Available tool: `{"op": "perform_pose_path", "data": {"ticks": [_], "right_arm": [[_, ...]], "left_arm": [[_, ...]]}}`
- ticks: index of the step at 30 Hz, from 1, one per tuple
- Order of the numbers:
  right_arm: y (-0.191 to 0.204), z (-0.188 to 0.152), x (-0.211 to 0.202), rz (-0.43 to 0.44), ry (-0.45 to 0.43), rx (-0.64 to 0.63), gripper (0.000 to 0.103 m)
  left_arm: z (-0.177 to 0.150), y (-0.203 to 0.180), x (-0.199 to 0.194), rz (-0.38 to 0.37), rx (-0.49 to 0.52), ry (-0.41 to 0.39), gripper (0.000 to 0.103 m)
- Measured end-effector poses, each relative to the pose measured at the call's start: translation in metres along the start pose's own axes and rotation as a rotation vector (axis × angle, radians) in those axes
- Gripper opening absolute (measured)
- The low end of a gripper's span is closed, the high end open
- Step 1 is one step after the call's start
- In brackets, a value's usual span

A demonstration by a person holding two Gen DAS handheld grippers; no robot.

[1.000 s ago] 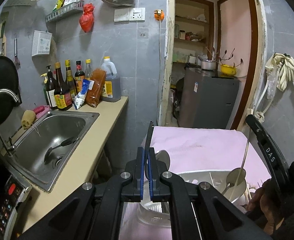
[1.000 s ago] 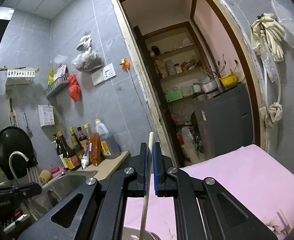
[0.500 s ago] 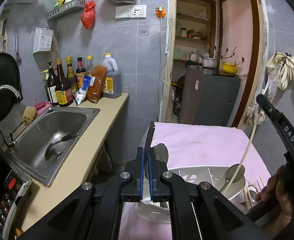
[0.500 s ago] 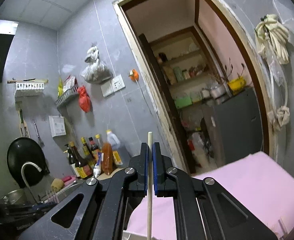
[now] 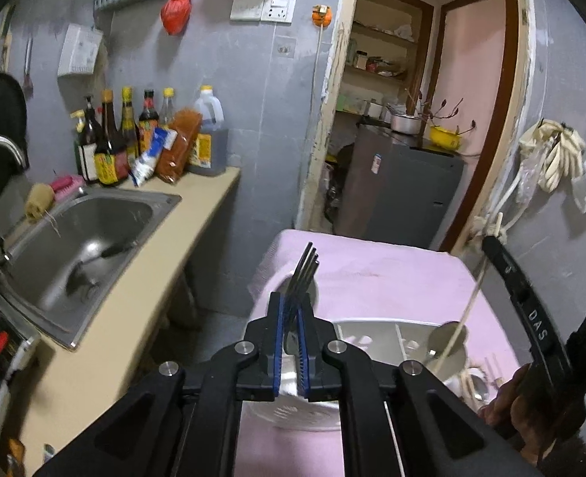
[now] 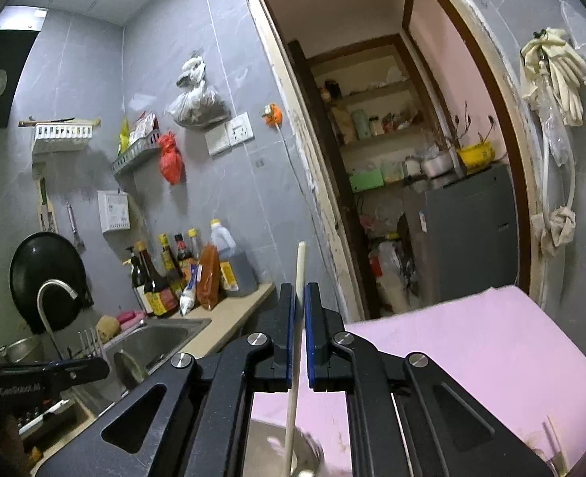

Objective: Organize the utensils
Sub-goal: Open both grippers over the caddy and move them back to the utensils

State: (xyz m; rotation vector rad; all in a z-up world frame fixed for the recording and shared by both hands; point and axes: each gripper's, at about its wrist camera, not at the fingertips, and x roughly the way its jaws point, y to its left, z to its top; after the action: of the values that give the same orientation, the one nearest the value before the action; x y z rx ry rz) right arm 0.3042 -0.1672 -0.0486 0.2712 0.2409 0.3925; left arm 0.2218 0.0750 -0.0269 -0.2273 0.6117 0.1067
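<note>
"Holding what, left side?"

"Left tongs clamped on a fork. Thin dark metal, four tines, flat neck pinched between the blue ribbed pads. Its long axis runs straight out along my fingers, tines forward and up."

"Right side?"

"Right tongs pinched on a spoon. The handle is a slim cream rod, smooth, could be plastic or wood, can't tell. It crosses the pads nearly upright and pokes out above them; the round shiny metal bowl hangs below."

"Where's the target?"

"Basket, white plastic, oval, holes in the floor, at least one divider wall. It sits just below and ahead of the left tongs, a bit to their right, on a pink cloth that looks soft and matte."

"Which hand is nearer?"

"Both are over it. The spoon bowl is down at the basket's right compartment; touching or not, can't tell. The fork is above the left end, tines pointing away from the basket, handle end hidden under my fingers."

"So the next move?"

"My guess: spoon goes in first, straight down along its own axis, then let go. The fork needs a tilt so the handle end drops into a left slot. Risk: smooth metal slipping on the pads, light basket shifting on the cloth."
</note>
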Motion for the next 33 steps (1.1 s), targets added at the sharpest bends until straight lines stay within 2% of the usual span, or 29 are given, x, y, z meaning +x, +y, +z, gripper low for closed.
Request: {"op": "perform_pose_path", "data": {"ticks": [2, 3, 4, 7, 10, 13, 17, 21, 23, 24, 26, 28, 33], "right_arm": [[-0.004, -0.001, -0.003, 0.000, 0.022, 0.001, 0.015], [-0.007, -0.002, -0.006, 0.003, 0.030, 0.011, 0.026], [-0.011, -0.003, -0.010, 0.004, 0.033, 0.024, 0.030], [-0.016, -0.004, -0.016, 0.007, 0.047, 0.032, 0.030], [-0.023, -0.004, -0.021, 0.013, 0.066, 0.043, 0.030], [-0.025, -0.003, -0.028, 0.018, 0.064, 0.038, 0.030], [-0.031, -0.002, -0.039, 0.020, 0.070, 0.038, 0.031], [-0.038, 0.003, -0.053, 0.003, 0.067, 0.037, 0.049], [-0.043, 0.007, -0.061, -0.010, 0.063, 0.028, 0.056], [-0.044, 0.010, -0.064, -0.016, 0.063, 0.022, 0.060], [-0.050, 0.017, -0.075, -0.033, 0.053, 0.007, 0.067], [-0.055, 0.025, -0.086, -0.051, 0.040, -0.009, 0.078], [-0.071, 0.046, -0.112, -0.108, 0.013, -0.063, 0.092]], "left_arm": [[-0.001, 0.001, -0.001, -0.029, -0.018, 0.006, 0.009], [-0.001, 0.001, -0.002, -0.040, -0.025, 0.009, 0.009], [-0.002, 0.001, -0.002, -0.053, -0.033, 0.013, 0.010], [-0.002, 0.000, -0.003, -0.062, -0.049, 0.014, 0.023], [-0.003, -0.002, -0.006, -0.056, -0.051, 0.002, 0.030], [-0.005, -0.007, -0.007, -0.046, -0.043, -0.001, 0.042], [-0.008, -0.014, -0.010, -0.035, -0.038, -0.007, 0.045], [-0.011, -0.023, -0.016, -0.033, -0.038, -0.017, 0.055], [-0.012, -0.029, -0.022, -0.042, -0.039, -0.037, 0.063], [-0.013, -0.033, -0.025, -0.045, -0.037, -0.052, 0.066], [-0.015, -0.041, -0.031, -0.052, -0.034, -0.080, 0.079], [-0.017, -0.051, -0.037, -0.063, -0.035, -0.116, 0.086], [-0.026, -0.076, -0.051, -0.050, -0.021, -0.215, 0.100]]}}
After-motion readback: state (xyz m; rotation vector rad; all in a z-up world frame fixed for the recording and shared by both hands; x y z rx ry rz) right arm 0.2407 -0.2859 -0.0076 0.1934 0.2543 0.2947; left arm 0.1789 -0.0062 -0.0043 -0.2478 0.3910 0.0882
